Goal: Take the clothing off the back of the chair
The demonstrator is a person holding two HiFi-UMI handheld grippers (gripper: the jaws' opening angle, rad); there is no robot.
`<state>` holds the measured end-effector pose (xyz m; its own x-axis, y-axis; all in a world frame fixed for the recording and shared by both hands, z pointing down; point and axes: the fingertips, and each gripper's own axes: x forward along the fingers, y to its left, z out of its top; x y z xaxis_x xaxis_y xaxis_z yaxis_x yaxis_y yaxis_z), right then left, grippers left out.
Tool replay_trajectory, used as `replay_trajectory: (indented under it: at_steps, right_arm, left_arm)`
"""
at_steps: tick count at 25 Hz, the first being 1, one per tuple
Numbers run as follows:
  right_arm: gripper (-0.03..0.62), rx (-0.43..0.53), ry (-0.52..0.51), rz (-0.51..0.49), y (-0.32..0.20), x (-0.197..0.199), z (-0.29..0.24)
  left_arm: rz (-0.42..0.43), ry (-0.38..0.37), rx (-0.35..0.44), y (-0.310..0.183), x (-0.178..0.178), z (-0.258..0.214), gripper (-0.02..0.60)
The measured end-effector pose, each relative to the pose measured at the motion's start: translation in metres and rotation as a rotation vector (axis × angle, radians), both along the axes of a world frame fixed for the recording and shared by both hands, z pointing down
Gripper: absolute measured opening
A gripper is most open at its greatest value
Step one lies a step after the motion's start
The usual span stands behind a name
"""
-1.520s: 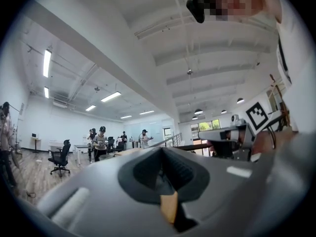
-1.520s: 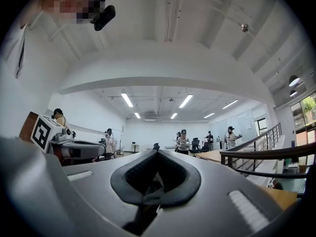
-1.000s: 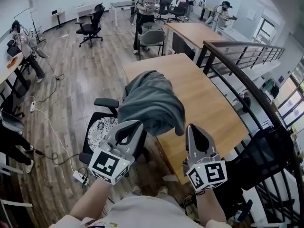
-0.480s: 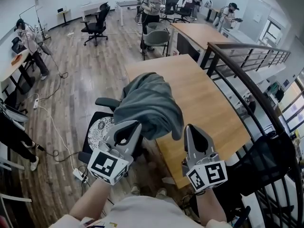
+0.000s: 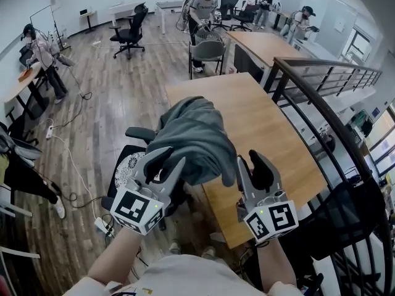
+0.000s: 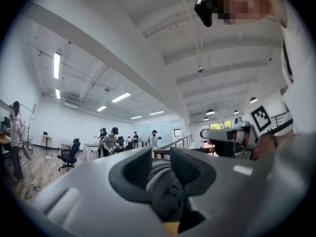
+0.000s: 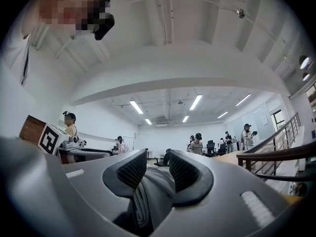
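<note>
The grey clothing (image 5: 197,134) is bunched over the near left corner of the wooden table (image 5: 271,125), above the black office chair (image 5: 126,165). My left gripper (image 5: 165,159) is at the clothing's near left edge and my right gripper (image 5: 252,160) at its near right edge. The jaws of both have just been opening and stand apart. In the left gripper view, folds of the clothing (image 6: 165,174) still lie loose between the pads of the left gripper (image 6: 160,167). In the right gripper view, the cloth (image 7: 155,186) likewise lies between the pads of the right gripper (image 7: 150,169).
A dark metal railing (image 5: 321,97) runs along the table's right side. A power strip (image 5: 102,229) and cables lie on the wood floor at the left. More chairs, desks and several people stand at the far end of the room.
Both grippers' jaws, shut on the clothing before, now stand parted. Both hands have moved a little forward toward the table with the clothing.
</note>
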<state>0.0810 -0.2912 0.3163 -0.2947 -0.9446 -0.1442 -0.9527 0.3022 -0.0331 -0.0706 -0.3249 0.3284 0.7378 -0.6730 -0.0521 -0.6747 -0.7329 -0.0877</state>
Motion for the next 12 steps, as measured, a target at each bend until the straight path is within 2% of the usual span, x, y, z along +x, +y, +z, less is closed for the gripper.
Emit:
replay_trajectory:
  at_steps: [4,12]
  right_arm:
    - [0.188,-0.004,0.0,-0.021,-0.019,0.008,-0.002]
    - [0.286,-0.07,0.023,-0.079,-0.065,0.012,0.02]
  left_arm:
    - [0.012,-0.04,-0.021,-0.011,0.005,0.008,0.184]
    - [0.019,-0.122,-0.088,-0.034,0.008,0.045,0.266]
